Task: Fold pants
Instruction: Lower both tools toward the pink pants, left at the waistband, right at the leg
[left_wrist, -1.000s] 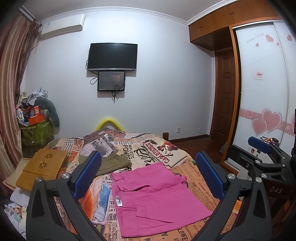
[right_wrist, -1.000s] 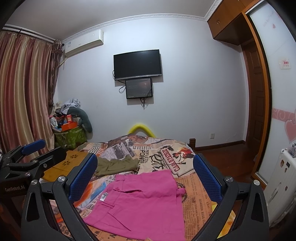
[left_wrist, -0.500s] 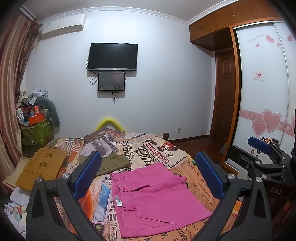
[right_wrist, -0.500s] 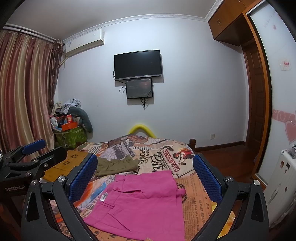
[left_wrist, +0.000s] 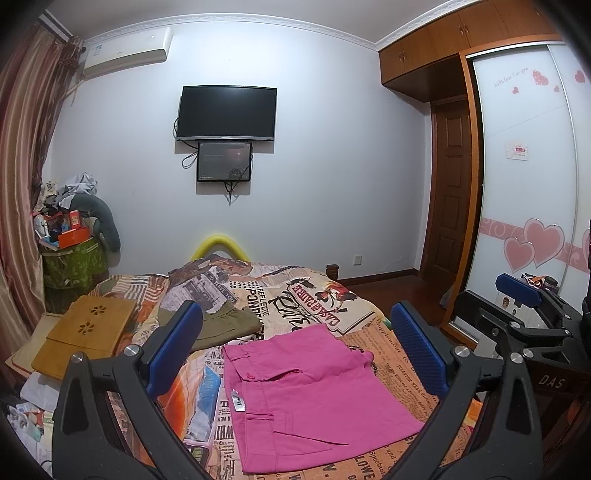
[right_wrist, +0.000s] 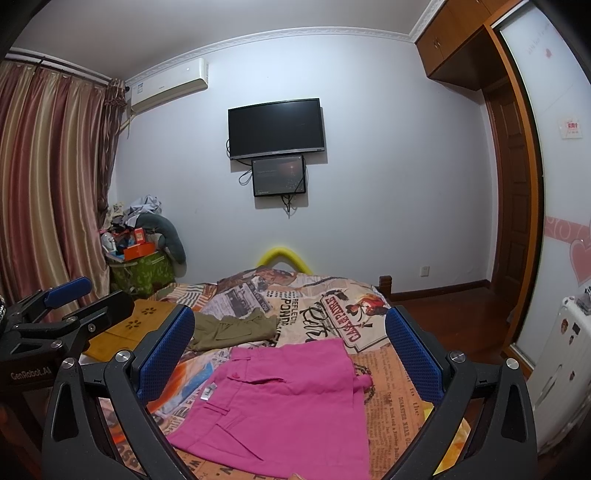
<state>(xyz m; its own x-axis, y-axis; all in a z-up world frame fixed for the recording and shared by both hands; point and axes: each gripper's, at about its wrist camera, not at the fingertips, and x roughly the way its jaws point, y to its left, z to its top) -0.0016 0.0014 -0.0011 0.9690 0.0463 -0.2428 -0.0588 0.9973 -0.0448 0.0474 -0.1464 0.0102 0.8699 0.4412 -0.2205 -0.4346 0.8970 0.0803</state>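
the pants (left_wrist: 310, 398) lie flat on the bed (left_wrist: 332, 306), below and ahead of both grippers, waistband to the left. left gripper (left_wrist: 295, 347) and right gripper (right_wrist: 291, 350) hover with fingers spread, empty, about equally near.

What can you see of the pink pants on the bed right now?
The pink pants are bright magenta woven cloth, lying flat on the newspaper-print bedspread and already folded into a rough rectangle. A buttoned pocket flap, a belt loop and a small white tag show near the waistband on the left. A few creases remain. An olive garment lies just beyond them. Neither gripper touches them; both sets of jaws stand open above.
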